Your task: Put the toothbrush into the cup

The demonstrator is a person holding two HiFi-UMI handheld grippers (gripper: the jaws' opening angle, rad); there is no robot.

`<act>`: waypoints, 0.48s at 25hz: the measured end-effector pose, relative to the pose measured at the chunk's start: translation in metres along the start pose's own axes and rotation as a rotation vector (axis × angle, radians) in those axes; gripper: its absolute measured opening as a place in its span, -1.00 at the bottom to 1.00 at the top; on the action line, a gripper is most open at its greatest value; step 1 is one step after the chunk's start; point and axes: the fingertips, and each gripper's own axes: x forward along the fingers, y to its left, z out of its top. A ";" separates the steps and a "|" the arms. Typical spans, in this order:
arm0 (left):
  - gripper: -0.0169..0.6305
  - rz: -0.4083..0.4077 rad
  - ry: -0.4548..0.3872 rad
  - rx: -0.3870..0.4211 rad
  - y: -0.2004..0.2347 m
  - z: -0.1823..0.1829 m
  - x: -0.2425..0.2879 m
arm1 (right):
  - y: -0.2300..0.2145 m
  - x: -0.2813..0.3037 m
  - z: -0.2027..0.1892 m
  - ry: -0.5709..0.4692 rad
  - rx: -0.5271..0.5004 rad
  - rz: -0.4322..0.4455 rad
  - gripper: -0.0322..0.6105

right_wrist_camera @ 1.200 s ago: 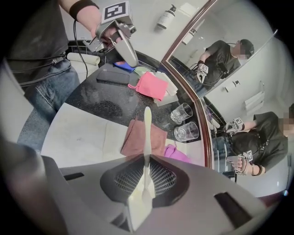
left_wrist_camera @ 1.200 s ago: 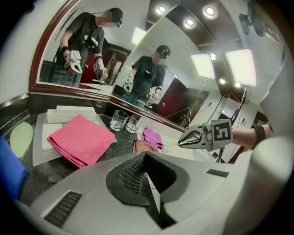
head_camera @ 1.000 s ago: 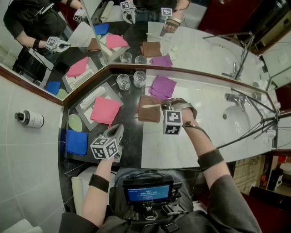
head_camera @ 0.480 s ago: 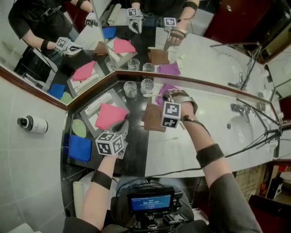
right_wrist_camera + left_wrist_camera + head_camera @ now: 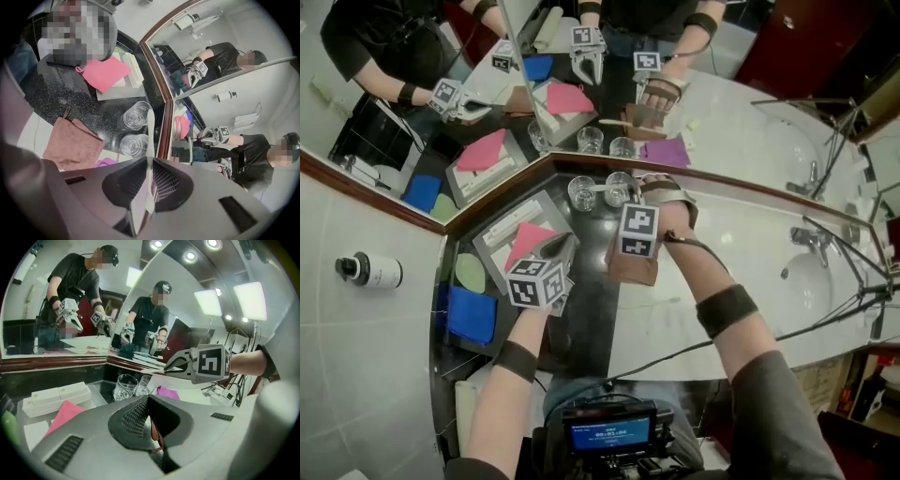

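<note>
toothbrush [image 5: 150, 140] is clamped between the jaws of the right gripper [image 5: 149, 185], free end projecting forward; over the last second this gripper has travelled from above the brown cloth [image 5: 633, 272] to the glass cups [image 5: 582, 193], now just ahead of its jaws; insertion is probably next; left gripper [image 5: 555, 251] closed, empty, alongside.
</note>
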 end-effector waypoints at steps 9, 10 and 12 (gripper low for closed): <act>-0.94 0.013 -0.001 -0.029 0.022 0.000 0.012 | 0.004 0.037 0.023 0.026 -0.078 0.027 -0.70; -0.94 0.013 -0.002 -0.031 0.023 0.000 0.013 | 0.005 0.040 0.025 0.029 -0.088 0.032 -0.70; -0.94 0.016 -0.003 -0.037 0.027 0.000 0.013 | 0.007 0.046 0.029 0.033 -0.108 0.047 -0.70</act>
